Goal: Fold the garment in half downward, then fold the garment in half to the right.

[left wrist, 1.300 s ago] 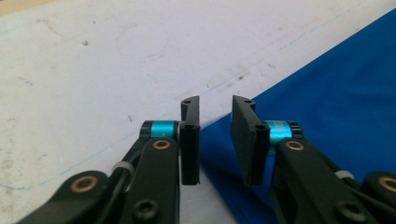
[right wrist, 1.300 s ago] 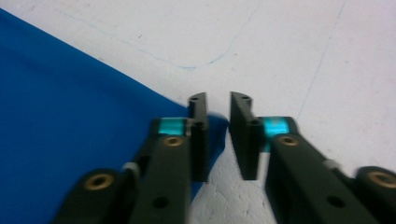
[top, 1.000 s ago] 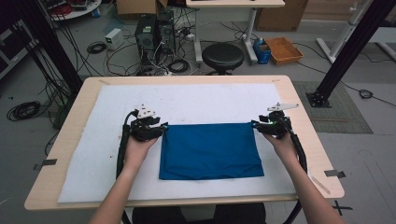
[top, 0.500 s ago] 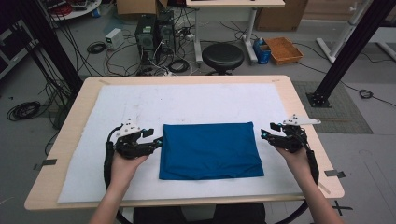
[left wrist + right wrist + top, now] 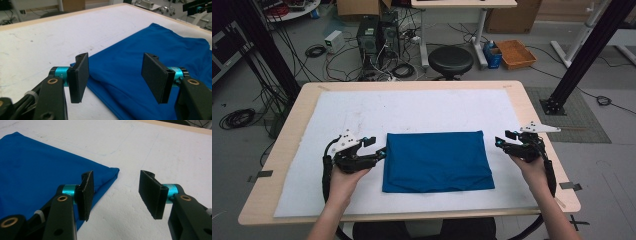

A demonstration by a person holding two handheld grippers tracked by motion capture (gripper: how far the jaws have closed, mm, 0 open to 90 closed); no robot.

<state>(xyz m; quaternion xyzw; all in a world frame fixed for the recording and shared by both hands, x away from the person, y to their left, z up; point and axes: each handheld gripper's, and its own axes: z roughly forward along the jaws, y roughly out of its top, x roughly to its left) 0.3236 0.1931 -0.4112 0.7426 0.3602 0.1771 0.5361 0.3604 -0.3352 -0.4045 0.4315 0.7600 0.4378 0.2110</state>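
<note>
A folded blue cloth (image 5: 437, 161) lies flat on the white mat (image 5: 412, 112) in the middle of the table. My left gripper (image 5: 379, 152) sits at the cloth's left edge, open, its jaws astride the cloth's near corner (image 5: 105, 75) with nothing held. My right gripper (image 5: 501, 143) hovers just off the cloth's right edge, open and empty; the cloth's corner (image 5: 110, 173) lies a little beyond its left jaw. In the left gripper view, my own left gripper (image 5: 115, 75) stands wide apart over the blue fabric.
The wooden table edge (image 5: 537, 125) runs close behind my right hand. Beyond the table stand a black stool (image 5: 450, 61), computer towers (image 5: 369, 32), an orange bin (image 5: 516, 52) and cables on the floor. A black frame leg (image 5: 582, 55) rises at right.
Both grippers have moved back from the cloth's top corners, outward and toward me, and now rest beside its left and right edges. The cloth lies still.
</note>
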